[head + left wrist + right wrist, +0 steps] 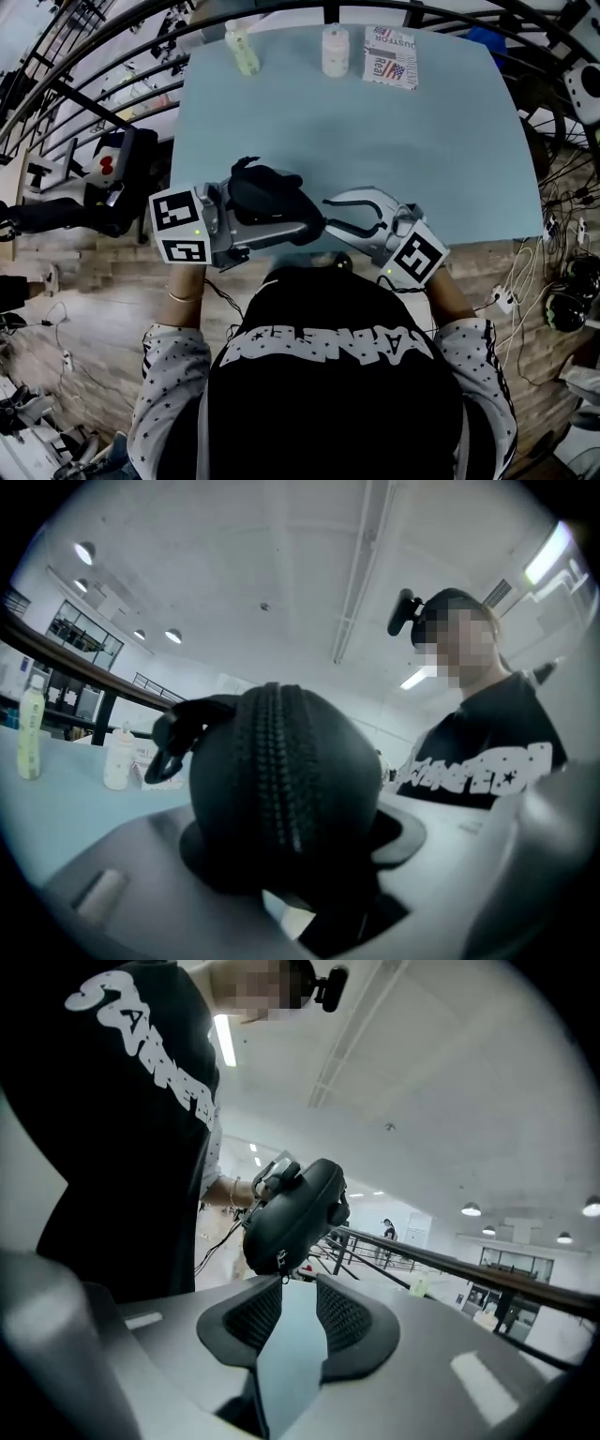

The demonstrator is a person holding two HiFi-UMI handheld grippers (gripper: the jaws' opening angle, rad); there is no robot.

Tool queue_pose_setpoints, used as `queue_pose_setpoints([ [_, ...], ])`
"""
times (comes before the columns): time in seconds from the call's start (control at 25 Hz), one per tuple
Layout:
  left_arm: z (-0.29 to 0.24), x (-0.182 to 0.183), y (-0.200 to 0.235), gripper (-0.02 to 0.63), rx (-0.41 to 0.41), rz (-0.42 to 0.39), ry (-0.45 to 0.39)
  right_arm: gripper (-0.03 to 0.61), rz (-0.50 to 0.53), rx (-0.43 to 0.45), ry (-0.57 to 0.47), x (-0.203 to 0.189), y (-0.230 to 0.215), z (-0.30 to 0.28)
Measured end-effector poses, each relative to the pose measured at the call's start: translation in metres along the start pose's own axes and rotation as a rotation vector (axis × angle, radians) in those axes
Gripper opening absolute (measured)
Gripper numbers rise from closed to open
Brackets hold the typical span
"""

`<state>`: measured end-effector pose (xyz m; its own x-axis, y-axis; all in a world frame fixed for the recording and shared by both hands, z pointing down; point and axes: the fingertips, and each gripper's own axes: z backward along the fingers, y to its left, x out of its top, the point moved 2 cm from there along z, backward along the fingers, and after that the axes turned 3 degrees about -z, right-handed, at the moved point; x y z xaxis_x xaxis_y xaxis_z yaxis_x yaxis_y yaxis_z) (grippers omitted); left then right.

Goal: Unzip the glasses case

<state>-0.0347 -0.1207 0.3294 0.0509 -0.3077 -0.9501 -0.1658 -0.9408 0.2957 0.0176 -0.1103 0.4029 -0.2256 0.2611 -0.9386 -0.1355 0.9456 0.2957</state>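
Pale blue worktop (375,141) underneath. Left claw (286,869) clamped on glasses case (281,780). Right claw (292,1321) narrow, nothing between pads; zipper pull (281,1262) just ahead of tips, off-centre. Risk: pads miss tiny pull, or tug twists rounded case loose.

At the desk's (375,141) far edge: bottle (242,49) left, jar (335,51) middle, packet (390,56) right. Over the near edge, the case (267,199) sits in the left claw (272,223), with the right claw (342,216) at its right.

The glasses case (267,197) hides the left tool's (292,228) tips in head view; the zipper pull (280,1261) is tiny.
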Motion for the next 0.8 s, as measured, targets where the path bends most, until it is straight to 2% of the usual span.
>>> queue_pose_setpoints([
  [0.16, 0.005, 0.0, -0.007, 0.0, -0.029, 0.021, 0.005, 0.11, 0.214, 0.007, 0.088, 0.006, 0.012, -0.008],
  [0.28, 0.009, -0.004, -0.005, 0.0, -0.03, 0.037, 0.011, 0.07, 0.286, 0.024, 0.099, 0.008, 0.02, -0.014],
  [0.36, 0.012, -0.005, -0.004, 0.0, -0.023, 0.042, 0.009, 0.028, 0.283, 0.025, 0.098, 0.007, 0.022, -0.015],
  [0.64, 0.014, 0.001, -0.002, 0.0, -0.007, 0.045, -0.029, 0.018, 0.215, 0.009, 0.067, 0.006, 0.017, -0.007],
  [0.8, 0.011, 0.001, -0.001, 0.0, -0.002, 0.053, -0.04, 0.018, 0.133, -0.002, 0.024, 0.005, 0.016, -0.002],
])
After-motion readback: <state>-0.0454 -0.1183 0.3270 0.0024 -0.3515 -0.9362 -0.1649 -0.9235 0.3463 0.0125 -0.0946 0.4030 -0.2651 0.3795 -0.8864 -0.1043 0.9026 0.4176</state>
